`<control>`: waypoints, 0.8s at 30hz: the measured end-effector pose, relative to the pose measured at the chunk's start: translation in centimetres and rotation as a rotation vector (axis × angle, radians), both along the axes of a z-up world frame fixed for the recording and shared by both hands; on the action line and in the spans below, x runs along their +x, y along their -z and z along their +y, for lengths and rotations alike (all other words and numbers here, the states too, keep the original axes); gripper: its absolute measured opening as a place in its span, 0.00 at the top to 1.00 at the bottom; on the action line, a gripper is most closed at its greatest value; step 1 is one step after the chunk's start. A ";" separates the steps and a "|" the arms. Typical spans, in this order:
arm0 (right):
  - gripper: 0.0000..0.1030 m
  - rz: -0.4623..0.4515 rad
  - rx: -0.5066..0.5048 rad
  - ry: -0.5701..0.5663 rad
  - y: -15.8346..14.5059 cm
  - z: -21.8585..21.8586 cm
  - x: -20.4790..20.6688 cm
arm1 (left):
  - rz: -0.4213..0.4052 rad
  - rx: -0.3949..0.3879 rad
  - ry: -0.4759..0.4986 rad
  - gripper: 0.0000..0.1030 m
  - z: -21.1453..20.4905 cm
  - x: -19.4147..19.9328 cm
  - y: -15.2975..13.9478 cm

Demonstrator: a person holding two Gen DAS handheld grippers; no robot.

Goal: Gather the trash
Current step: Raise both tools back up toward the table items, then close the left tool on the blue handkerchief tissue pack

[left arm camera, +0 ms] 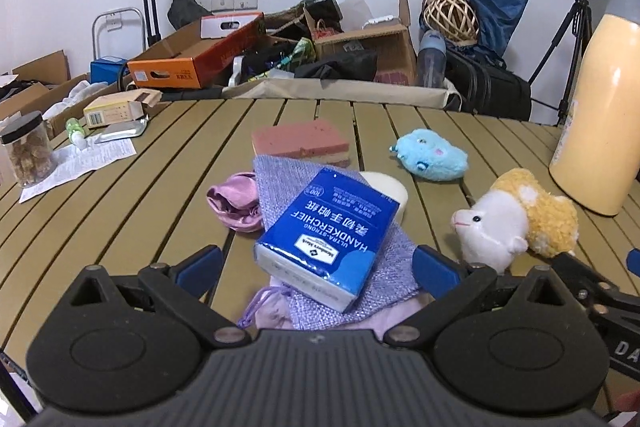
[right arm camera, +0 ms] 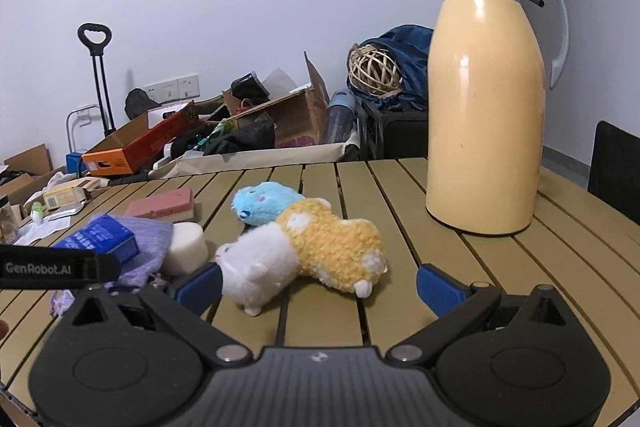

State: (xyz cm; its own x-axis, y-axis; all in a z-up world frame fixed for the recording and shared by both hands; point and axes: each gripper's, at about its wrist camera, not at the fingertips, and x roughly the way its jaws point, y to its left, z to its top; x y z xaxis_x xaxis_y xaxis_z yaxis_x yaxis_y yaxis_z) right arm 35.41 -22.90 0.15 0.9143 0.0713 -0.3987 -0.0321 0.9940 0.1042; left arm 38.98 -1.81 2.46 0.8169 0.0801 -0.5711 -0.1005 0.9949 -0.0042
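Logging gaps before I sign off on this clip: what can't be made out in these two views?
- Lilac mesh pouch: left wrist view, its middle is covered by the blue handkerchief pack.
- White foam cylinder: same view, mostly behind the pack.
- Printed leaflet: text too small to read.
- Yellow thermos: cut off by the right edge.
- No trash bin appears in either view.

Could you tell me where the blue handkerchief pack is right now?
It lies centre-table on the lilac pouch, between the open left tongs: handkerchief pack.
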 end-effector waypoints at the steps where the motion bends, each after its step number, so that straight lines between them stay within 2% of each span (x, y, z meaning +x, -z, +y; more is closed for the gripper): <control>1: 0.00 -0.002 -0.002 0.009 0.1 -0.1 0.0 | 0.004 -0.004 0.003 0.00 0.0 0.2 0.1; 7: 0.00 -0.002 0.021 0.035 0.6 -0.5 0.0 | -0.007 -0.020 0.029 0.00 0.1 0.8 0.8; 9: 0.00 0.000 0.021 0.036 0.8 -0.5 -0.1 | -0.013 -0.017 0.036 0.04 -0.1 0.8 0.9; 15: 0.00 0.006 0.019 0.029 1.0 -0.4 -0.2 | -0.017 -0.034 0.052 0.26 -0.1 1.0 0.9; 16: 0.00 0.006 0.018 0.029 1.0 -0.4 -0.2 | -0.018 -0.032 0.051 0.34 -0.1 1.0 0.9; 20: 0.00 0.009 0.019 0.028 1.1 -0.4 -0.3 | -0.021 -0.041 0.052 0.42 0.4 1.0 0.9; 24: 0.00 0.011 0.016 0.024 1.2 -0.1 -0.3 | -0.036 -0.049 0.062 0.43 0.9 0.6 0.5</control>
State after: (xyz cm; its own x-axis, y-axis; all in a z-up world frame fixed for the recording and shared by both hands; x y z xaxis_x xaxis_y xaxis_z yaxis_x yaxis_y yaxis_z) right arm 35.16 -23.04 -1.05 0.9115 0.0561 -0.4073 -0.0072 0.9927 0.1206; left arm 39.60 -0.93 1.94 0.8396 0.0013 -0.5432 -0.0378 0.9977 -0.0559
